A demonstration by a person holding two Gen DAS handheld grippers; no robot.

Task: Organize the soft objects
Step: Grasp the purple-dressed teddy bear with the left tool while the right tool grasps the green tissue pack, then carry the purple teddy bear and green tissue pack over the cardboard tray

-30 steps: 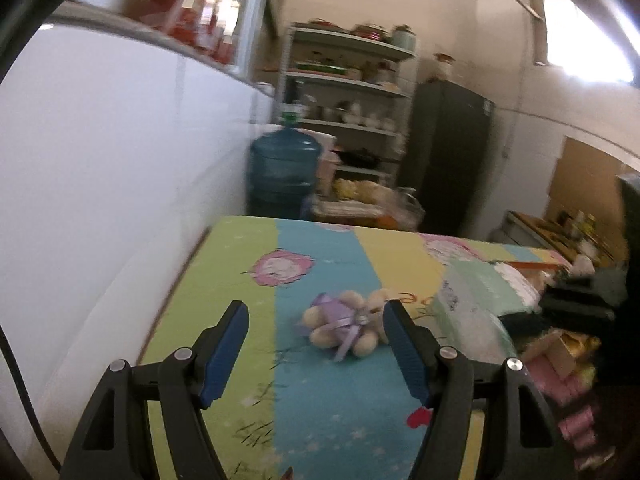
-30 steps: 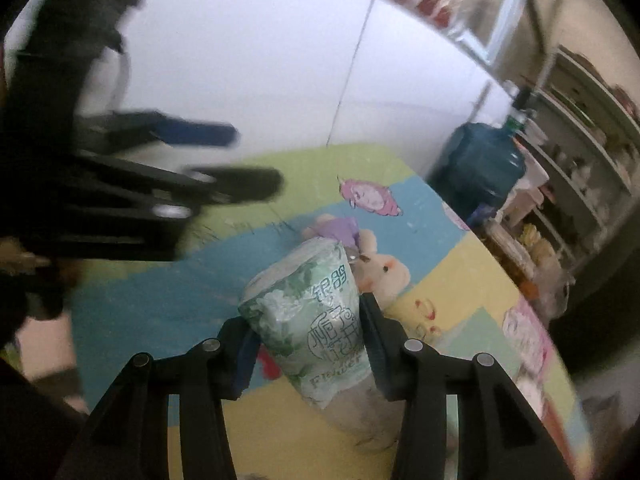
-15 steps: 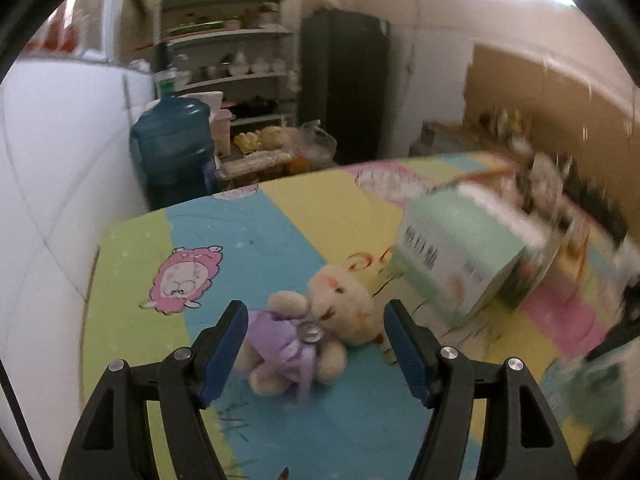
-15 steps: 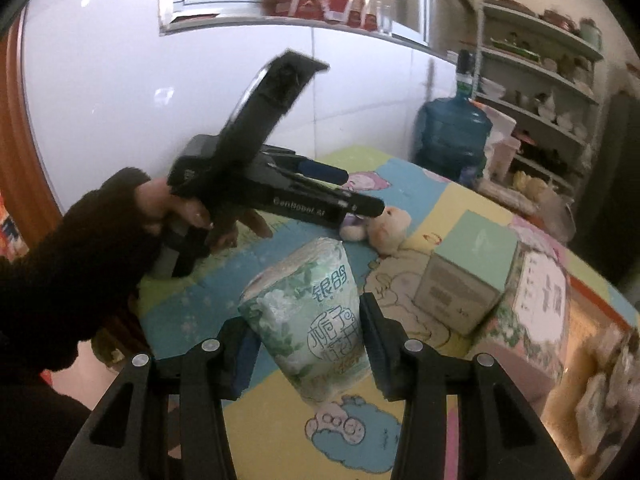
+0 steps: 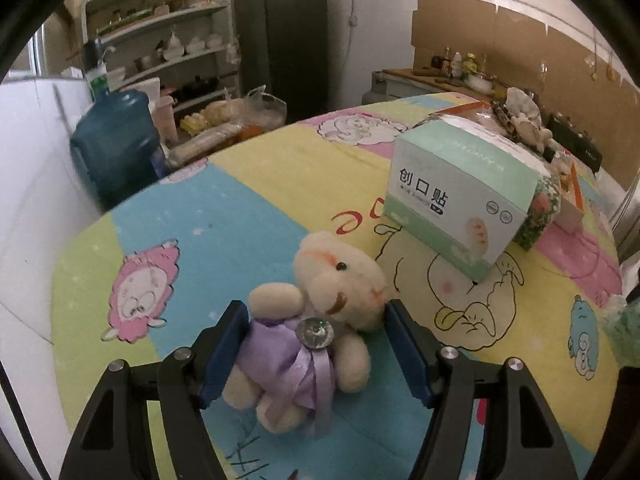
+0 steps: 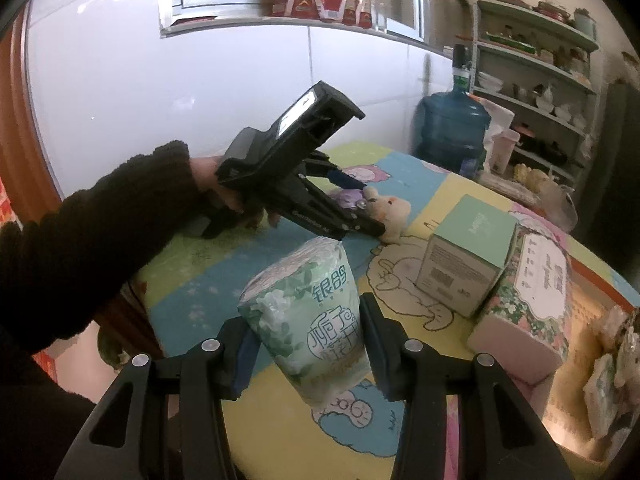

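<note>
A cream teddy bear in a purple dress lies on the cartoon-print table cover. My left gripper is open, angled down, with a finger on each side of the bear; the left pad brushes the dress, the right pad stands just off the head. In the right wrist view the left gripper straddles the bear, held by a hand in a dark sleeve. My right gripper is shut on a green-and-white tissue pack, held above the table.
A mint-green carton stands right of the bear, against a floral box. A white tiled wall runs along the table's left edge. Beyond the far edge are a blue water jug, shelves and a dark cabinet.
My left gripper came down and forward, rolling, so the bear went from lying ahead of it to sitting between its fingers. The right gripper swung round early on, still gripping the tissue pack.
</note>
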